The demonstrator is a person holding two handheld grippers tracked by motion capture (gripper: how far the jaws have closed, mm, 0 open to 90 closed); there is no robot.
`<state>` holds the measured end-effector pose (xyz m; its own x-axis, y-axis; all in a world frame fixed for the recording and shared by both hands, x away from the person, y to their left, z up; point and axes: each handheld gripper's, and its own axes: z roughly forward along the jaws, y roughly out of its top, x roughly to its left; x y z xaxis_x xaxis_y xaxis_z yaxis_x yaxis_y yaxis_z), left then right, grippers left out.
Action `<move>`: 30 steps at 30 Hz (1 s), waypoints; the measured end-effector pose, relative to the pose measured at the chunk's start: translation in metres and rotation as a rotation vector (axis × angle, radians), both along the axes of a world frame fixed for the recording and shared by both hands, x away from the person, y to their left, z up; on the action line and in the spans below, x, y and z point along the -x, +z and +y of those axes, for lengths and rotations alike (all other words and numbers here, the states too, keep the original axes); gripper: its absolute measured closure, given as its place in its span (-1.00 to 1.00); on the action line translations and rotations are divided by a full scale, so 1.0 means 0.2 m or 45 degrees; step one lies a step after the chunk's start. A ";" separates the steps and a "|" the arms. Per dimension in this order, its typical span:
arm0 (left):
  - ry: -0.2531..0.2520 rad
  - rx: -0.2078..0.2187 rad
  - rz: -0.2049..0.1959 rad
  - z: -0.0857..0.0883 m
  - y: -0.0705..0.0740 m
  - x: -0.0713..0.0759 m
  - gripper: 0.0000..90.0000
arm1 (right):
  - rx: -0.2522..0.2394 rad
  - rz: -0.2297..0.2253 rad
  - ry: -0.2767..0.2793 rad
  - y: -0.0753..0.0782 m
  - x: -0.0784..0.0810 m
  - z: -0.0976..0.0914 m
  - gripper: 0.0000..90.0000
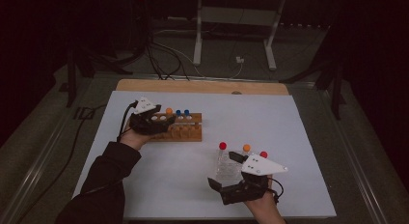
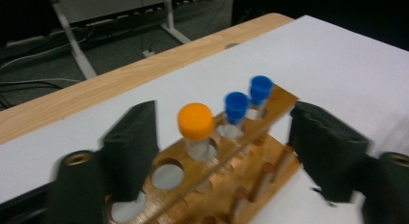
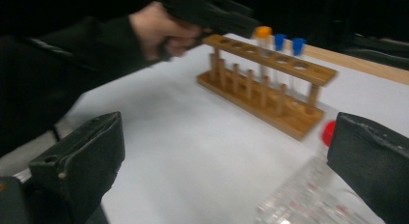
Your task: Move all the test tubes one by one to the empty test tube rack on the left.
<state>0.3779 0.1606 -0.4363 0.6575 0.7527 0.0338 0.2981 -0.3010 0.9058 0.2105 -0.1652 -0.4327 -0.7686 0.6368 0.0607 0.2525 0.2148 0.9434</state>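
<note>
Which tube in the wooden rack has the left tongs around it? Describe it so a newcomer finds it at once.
On the white table sheet, find the wooden rack at the left. Three capped tubes stand in its top row. It is the orange-capped tube, between the open left tongs; its two neighbours wear blue caps.

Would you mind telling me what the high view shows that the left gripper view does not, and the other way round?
High view alone: the right gripper beside lying tubes with a red cap, an orange one and another red one. Left gripper view alone: the rack's empty holes close up, between the left gripper's open jaws. Both: the wooden rack holding one orange-capped tube and two blue-capped tubes, on the white sheet.
</note>
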 end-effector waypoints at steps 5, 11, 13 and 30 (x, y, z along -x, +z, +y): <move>-0.079 0.036 0.039 0.01 0.03 0.08 -0.81 | 0.024 0.002 -0.075 -0.01 -0.03 -0.04 -1.00; -0.210 0.040 0.048 0.00 0.02 0.22 -0.94 | 0.120 0.008 -0.219 -0.03 -0.08 -0.09 -0.96; -0.243 0.032 0.039 -0.01 0.00 0.27 -0.94 | 0.136 0.005 -0.270 -0.04 -0.09 -0.11 -0.92; -0.333 0.061 0.053 0.00 -0.07 0.48 -0.94 | 0.269 0.117 -0.525 -0.09 -0.17 -0.24 0.12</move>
